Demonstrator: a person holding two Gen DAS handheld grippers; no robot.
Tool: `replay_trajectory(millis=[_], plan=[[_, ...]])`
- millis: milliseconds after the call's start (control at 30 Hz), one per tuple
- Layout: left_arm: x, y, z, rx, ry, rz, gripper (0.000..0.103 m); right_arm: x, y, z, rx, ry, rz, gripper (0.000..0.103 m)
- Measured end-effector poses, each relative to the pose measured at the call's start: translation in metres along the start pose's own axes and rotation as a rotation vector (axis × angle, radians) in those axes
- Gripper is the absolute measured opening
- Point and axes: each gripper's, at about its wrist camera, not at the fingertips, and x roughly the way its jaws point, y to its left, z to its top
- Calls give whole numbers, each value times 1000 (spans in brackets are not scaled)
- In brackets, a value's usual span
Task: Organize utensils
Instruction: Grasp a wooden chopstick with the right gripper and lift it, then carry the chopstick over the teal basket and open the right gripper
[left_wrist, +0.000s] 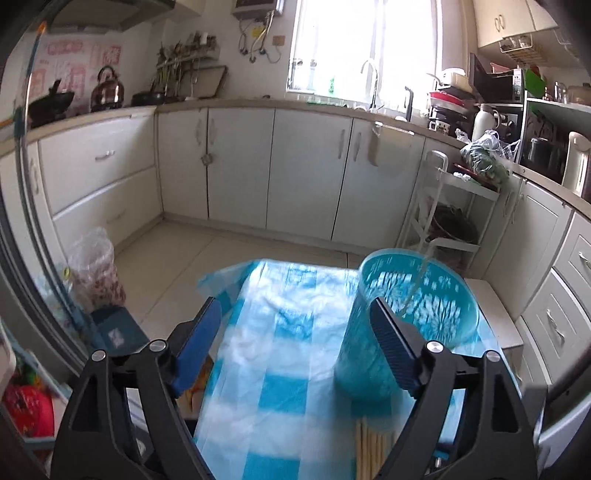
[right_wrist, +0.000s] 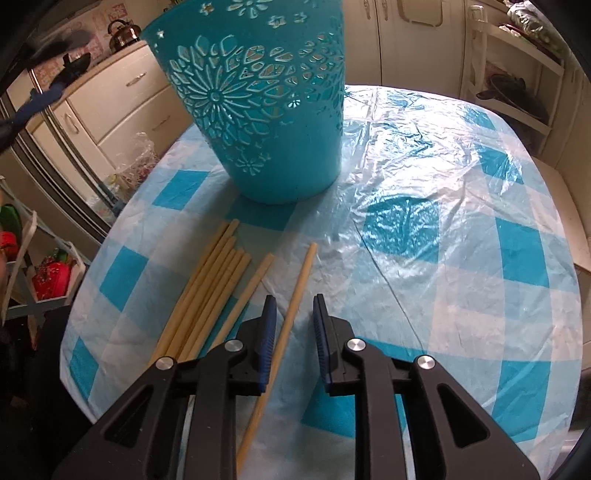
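1. your right gripper (right_wrist: 291, 314) hangs jaws parted around one chopstick (right_wrist: 284, 339) on the desk (right_wrist: 461, 229).
2. your left gripper (left_wrist: 295, 317) gapes empty beside the teal basket (left_wrist: 417, 295).
3. chopstick bundle (right_wrist: 207, 291) lies left, near the basket.

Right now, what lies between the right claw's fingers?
In the right wrist view, a single chopstick lies on the tablecloth between the right claw's open fingers, ungripped.

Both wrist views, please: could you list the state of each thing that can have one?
Teal perforated plastic basket: upright on the table.
Single wooden chopstick: lying flat between open jaws, ungripped.
Bundle of wooden chopsticks: lying flat.
Left hand-held gripper: open, empty.
Right hand-held gripper: open.
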Motion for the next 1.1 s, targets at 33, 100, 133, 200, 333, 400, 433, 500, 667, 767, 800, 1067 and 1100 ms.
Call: replay_trajectory(millis=[33, 100, 133, 200, 333, 400, 433, 500, 667, 767, 800, 1067, 1100], plan=[[-1, 4, -5, 1, 8, 2, 80, 1, 4, 0, -15, 4, -23, 21], [0, 14, -18, -1, 34, 9, 80, 2, 18, -1, -87, 17, -114, 12], [1, 18, -23, -6, 48, 8, 80, 2, 22, -1, -101, 22, -125, 9], [4, 30, -36, -18, 71, 15, 80, 0, 22, -3, -90, 39, -115, 5], [12, 54, -62, -61, 112, 33, 80, -32, 8, -9, 26, -20, 4, 5], [18, 64, -75, -75, 130, 48, 80, -58, 7, -4, 66, -90, 76, 5], [21, 68, -80, -87, 138, 54, 80, -74, 7, 1, 83, -132, 108, 5], [25, 77, -89, -113, 148, 64, 80, -113, 9, 18, 106, -261, 157, 5], [21, 83, -98, -131, 114, 62, 80, -182, 17, 65, 136, -593, 252, 5], [17, 78, -100, -111, 78, 64, 80, -191, 22, 98, 154, -752, 224, 6], [16, 76, -101, -104, 68, 63, 80, -187, 23, 111, 163, -789, 204, 6], [13, 68, -102, -60, 35, 56, 81, -134, 22, 150, 251, -844, -6, 6], [12, 68, -101, -58, 31, 53, 82, -127, 23, 153, 255, -825, -17, 6]])
